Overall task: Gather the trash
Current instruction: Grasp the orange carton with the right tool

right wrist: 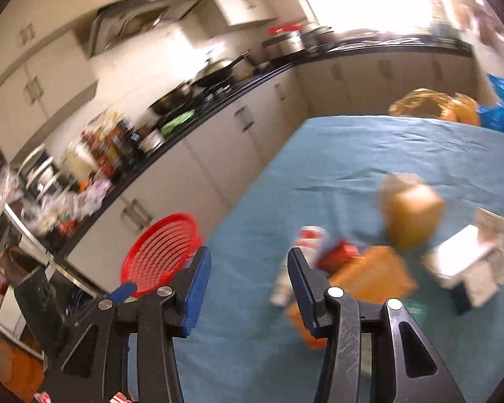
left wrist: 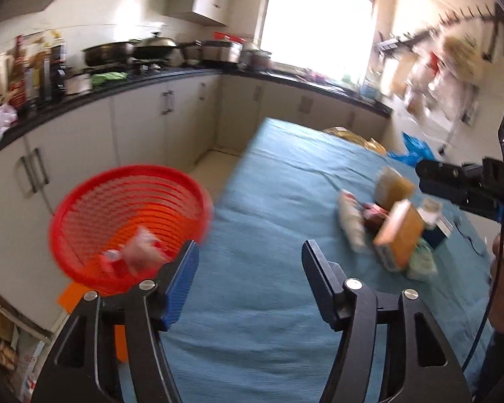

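A red mesh basket (left wrist: 127, 208) sits off the left edge of the blue-covered table (left wrist: 285, 174), with a crumpled wrapper (left wrist: 141, 252) inside it. It also shows in the right wrist view (right wrist: 161, 252). A blurred pile of trash lies on the table: an orange carton (left wrist: 400, 238), a white wrapper (left wrist: 351, 225), a tan box (left wrist: 394, 186). In the right wrist view the orange carton (right wrist: 376, 275), tan box (right wrist: 413, 215) and a white box (right wrist: 463, 258) show. My left gripper (left wrist: 250, 255) is open and empty above the table. My right gripper (right wrist: 248, 262) is open and empty left of the pile.
A dark kitchen counter (left wrist: 171, 77) with pots and bottles runs along the left and back, white cabinets (left wrist: 141, 117) below. A blue plastic bag (left wrist: 413, 151) and a yellow bag (right wrist: 433, 104) lie at the table's far end. The right gripper's body (left wrist: 470, 184) shows at right.
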`<state>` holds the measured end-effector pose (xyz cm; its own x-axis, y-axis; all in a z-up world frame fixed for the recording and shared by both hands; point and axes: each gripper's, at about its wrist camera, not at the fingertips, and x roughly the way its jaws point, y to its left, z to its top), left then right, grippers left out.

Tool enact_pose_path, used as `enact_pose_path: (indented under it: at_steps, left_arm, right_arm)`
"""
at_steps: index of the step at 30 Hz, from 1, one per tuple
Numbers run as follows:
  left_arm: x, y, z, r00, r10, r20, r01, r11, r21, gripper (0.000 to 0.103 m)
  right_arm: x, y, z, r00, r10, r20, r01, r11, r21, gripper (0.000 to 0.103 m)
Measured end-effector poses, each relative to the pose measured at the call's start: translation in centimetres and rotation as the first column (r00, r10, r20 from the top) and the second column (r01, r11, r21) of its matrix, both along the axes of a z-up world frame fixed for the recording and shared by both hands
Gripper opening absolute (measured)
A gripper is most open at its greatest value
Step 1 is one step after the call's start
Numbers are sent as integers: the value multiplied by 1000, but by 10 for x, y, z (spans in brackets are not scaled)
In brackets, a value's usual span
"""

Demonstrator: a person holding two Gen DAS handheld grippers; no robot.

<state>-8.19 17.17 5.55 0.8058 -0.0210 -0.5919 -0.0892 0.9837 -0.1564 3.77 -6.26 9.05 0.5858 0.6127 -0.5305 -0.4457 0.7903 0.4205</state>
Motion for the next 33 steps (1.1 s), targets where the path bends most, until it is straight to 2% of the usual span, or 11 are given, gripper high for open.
enact_pose_path:
  at_steps: [3, 6, 8, 11, 12, 19, 24, 33]
  left_arm:
    - [6, -28, -7, 999, -42, -24, 43, 999, 16, 64]
    - [10, -50, -13, 997, -64, -46, 66, 997, 27, 64]
    - [12, -60, -16, 995, -80, -59, 82, 996, 28, 65]
    - [14, -73, -20, 991, -100, -86, 105, 993, 46, 65]
    - [13, -75, -21, 990, -104, -91, 109, 993, 51, 65]
    - [9, -75, -9, 993, -92, -74, 98, 992, 81, 73]
    - [23, -66, -1, 994, -79, -79, 84, 995, 51, 74]
    - [65, -68, 11, 993, -64, -95, 68, 997, 34, 74]
  right_arm:
    - [8, -33, -11, 994, -106, -32, 106, 994, 9, 54]
    - [19, -54, -15, 985, -127, -115, 137, 987, 86, 54]
    - [20, -60, -15, 979, -149, -135, 163, 982, 99, 54]
    - [22, -65, -19, 973, -175, -153, 189, 978, 83, 64]
    - [23, -66, -22, 970, -177, -166, 192, 978, 80, 69]
    - [30, -68, -38, 956, -198, -215, 208, 978, 26, 69]
    - [39, -66, -52, 942, -212, -261, 217, 976, -7, 69]
    - [42, -35, -68, 960, -145, -242, 138, 989, -45, 69]
